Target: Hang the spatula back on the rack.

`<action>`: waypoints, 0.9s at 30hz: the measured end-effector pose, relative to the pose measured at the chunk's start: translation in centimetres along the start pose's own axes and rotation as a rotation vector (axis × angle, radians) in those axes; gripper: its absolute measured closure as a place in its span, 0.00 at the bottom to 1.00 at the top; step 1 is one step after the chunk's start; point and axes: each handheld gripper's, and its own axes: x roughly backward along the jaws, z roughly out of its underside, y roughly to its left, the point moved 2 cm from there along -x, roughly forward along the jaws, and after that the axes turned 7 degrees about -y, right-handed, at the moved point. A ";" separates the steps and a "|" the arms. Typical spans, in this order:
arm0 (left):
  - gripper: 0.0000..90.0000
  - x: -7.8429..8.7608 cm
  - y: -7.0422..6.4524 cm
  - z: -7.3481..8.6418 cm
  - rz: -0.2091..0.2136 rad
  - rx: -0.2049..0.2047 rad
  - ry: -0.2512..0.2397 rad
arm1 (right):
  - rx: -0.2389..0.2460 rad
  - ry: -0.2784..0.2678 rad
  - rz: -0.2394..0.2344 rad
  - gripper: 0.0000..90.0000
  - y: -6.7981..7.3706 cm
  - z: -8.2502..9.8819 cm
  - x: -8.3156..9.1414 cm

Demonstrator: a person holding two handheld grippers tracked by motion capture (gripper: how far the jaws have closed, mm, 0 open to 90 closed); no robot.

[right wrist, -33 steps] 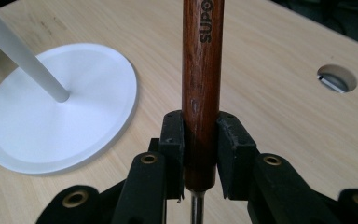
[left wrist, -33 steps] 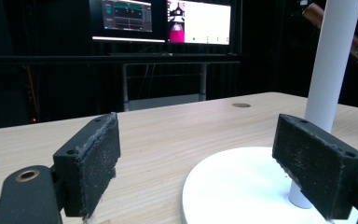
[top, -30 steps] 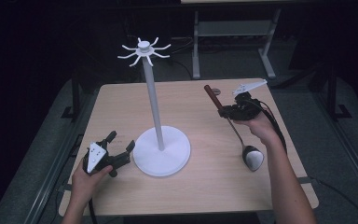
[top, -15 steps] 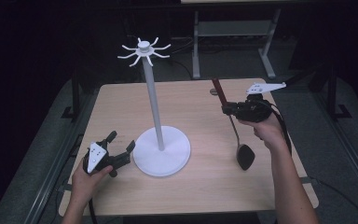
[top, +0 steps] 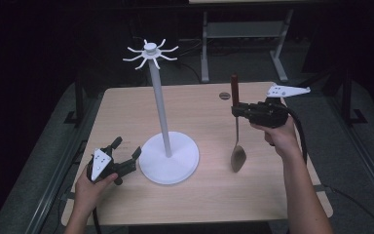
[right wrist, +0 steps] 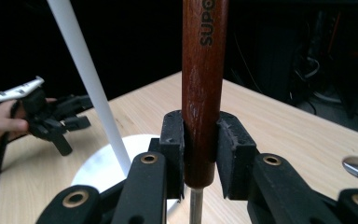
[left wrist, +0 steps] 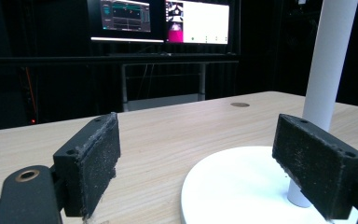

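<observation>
dark room all around, monitors glowing beyond the far edge, and the pale wooden table (top: 209, 195) carries just a white hook stand (top: 168, 156) with a ring of prongs at its top (top: 150, 50).

my right gripper (top: 237, 110) pinches the wooden handle of a long spoon (top: 238, 156), jaws pressed on either side of the dark red wood near its lower end, as the right gripper view shows (right wrist: 200, 154). the spoon hangs upright, bowl down, off to the right of the stand and clear of it. my left gripper (top: 125, 155) lies low just beside the stand's base, jaws spread wide with nothing between them.

what worries me: the grip sits low on the handle, so most of the handle stands above the pads and the metal shaft swings free below. if i tilt it toward the prongs, it may pivot or slip in the pads. a swinging bowl could also knock the thin pole, and my spread left jaws aren't bracing the base, so the stand might rock or tip.
</observation>
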 end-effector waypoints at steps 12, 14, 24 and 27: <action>0.16 -0.1 0.0 0.0 -0.003 0.005 -0.005 | 0.030 -0.068 -0.060 0.82 1.9 -1.9 -0.1; 0.16 -0.1 0.0 0.0 -0.003 0.005 -0.001 | 0.038 -0.076 -0.071 0.82 2.4 -2.4 -0.1; 0.16 -0.1 0.0 0.0 -0.004 0.006 -0.003 | 0.067 -0.098 -0.125 0.82 4.2 -5.2 -0.2; 0.16 0.0 0.0 0.0 -0.005 0.007 -0.002 | 0.066 -0.108 -0.147 0.82 4.7 -5.9 -0.5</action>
